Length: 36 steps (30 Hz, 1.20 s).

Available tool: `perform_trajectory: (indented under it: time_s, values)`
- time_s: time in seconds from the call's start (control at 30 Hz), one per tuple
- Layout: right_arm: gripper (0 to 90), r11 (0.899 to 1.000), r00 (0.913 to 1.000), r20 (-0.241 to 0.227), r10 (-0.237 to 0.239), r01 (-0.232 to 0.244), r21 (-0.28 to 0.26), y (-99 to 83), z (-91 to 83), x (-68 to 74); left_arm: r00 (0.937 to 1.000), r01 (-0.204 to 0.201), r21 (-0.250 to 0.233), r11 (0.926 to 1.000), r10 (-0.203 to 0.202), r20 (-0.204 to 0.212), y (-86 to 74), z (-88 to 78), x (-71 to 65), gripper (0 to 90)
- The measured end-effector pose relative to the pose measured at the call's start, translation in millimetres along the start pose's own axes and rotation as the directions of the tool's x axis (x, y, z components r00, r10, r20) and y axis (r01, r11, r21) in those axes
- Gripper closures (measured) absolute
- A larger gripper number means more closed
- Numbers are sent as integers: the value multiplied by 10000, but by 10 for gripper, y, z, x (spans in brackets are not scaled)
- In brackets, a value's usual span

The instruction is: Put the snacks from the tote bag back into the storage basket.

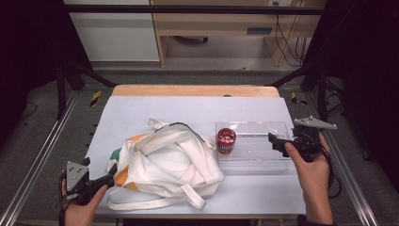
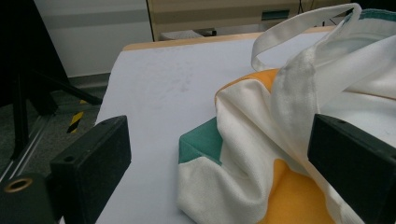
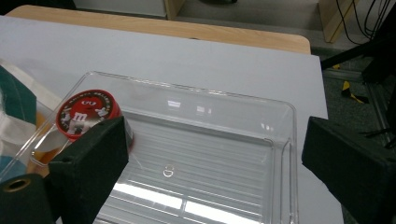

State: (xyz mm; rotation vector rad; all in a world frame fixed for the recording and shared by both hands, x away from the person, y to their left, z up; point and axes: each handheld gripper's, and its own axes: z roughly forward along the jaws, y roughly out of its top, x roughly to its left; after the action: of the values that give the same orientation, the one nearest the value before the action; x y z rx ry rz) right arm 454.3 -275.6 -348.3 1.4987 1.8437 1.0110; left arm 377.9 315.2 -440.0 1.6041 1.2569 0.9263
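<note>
Left gripper (image 1: 112, 177) is held low at the table's (image 1: 141, 110) near left corner, pointing right at the cloth bag (image 1: 164, 162), jaws apart and empty. Right gripper (image 1: 274, 141) is held at the right end of the clear tray (image 1: 263, 162), pointing left, jaws apart and empty. A red tin (image 1: 226, 140) stands in the tray's left end, beside the bag. The right gripper view shows the tin's (image 3: 86, 114) printed lid; the left gripper view shows the bag's (image 2: 243, 140) green and orange patches.

White tote bag (image 1: 164, 165) with orange and green patches slumps flat; red candy tin (image 1: 226, 140) stands upright inside clear tray (image 1: 263, 160).
</note>
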Motion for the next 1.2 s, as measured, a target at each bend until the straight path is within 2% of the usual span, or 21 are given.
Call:
perform_trajectory:
  time_s: [0.2,0.33,0.53,0.9,1.2]
  values:
    - [73,9999,10000,2,-6,6,-126,-84,-16,-91,10000,0,-28,10000,0,-39,2,-13,13,61]
    - [65,9999,10000,7,-88,88,-124,-140,-29,-112,10000,-7,-5,10000,7,-16,-1,-11,20,61]
    - [58,9998,10000,-63,54,-55,-213,-226,-66,-124,10000,50,-35,10000,-50,-66,-3,-22,38,62]
    - [57,9998,9999,-157,-44,40,-219,-478,-149,-163,10000,7,-16,10000,-7,-84,-4,-21,41,64]
    - [54,9999,9996,-284,33,-29,158,-741,-114,-236,9999,26,-6,10000,-26,-103,-5,-18,49,64]
